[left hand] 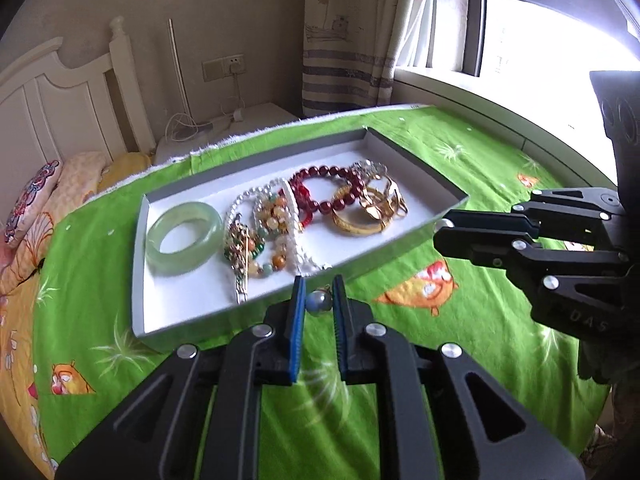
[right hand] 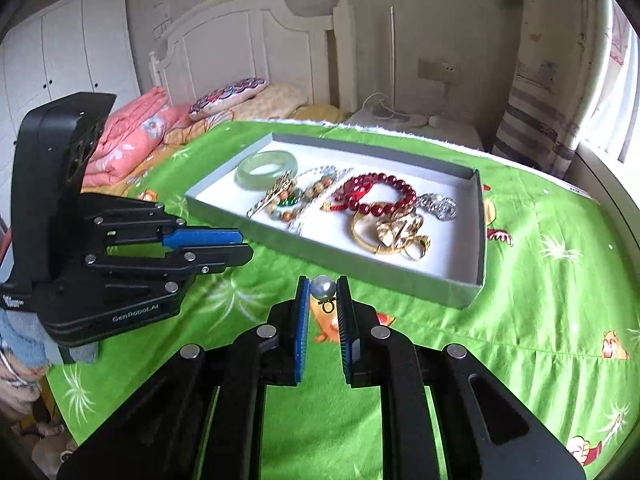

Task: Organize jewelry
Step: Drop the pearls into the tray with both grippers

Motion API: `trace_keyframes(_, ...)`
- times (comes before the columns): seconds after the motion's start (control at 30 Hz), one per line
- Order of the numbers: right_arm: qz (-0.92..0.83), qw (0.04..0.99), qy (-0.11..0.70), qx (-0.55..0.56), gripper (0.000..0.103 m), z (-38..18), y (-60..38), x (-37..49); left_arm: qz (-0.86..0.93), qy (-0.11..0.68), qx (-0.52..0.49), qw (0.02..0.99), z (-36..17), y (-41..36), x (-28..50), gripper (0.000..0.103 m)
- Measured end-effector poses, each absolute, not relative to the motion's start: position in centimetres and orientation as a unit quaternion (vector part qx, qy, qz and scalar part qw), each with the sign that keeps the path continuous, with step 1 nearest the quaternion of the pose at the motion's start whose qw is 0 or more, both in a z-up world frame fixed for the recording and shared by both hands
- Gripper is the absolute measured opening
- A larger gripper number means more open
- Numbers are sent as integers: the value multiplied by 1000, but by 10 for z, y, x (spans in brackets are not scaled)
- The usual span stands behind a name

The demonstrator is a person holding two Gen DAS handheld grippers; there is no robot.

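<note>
Above the green bedspread (right hand: 520,320), each tool pinches a pearl earring: left tool (left hand: 319,300), right tool (right hand: 323,294); jewelry tray (right hand: 478,216) at twelve o'clock.

Your left gripper (left hand: 319,300) tilts forward and down, its blue-padded fingers (left hand: 297,320) drawn nearly together and pinching a small pearl bead (left hand: 319,302) at the tips. Your right gripper (right hand: 323,294) takes the same downward slant, its pads (right hand: 303,320) clamped on a second pearl bead (right hand: 323,287) with a little ring hanging under it. Each tool shows off to the side of the other, fingers close together, the two bodies apart.
</note>
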State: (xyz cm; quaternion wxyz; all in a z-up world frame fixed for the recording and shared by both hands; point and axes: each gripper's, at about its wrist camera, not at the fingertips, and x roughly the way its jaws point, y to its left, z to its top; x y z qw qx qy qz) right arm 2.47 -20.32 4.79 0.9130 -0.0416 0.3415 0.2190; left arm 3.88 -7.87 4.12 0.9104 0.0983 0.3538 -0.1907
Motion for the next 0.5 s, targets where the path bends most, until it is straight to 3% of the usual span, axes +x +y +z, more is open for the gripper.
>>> trace_keyframes(0.37, 206, 913, 353, 8, 15, 40, -193, 87, -97, 344, 55, 933, 41, -73, 90, 16)
trace_keyframes(0.4, 208, 913, 350, 9, 15, 40, -192, 88, -91, 340, 56, 934, 41, -71, 90, 34)
trace_keyframes(0.43, 209, 914, 347, 10, 17, 39, -192, 90, -85, 333, 56, 937, 41, -70, 88, 59)
trace_keyframes(0.5, 207, 916, 343, 15, 29, 39, -193, 88, -61, 312, 51, 947, 43, -64, 82, 73)
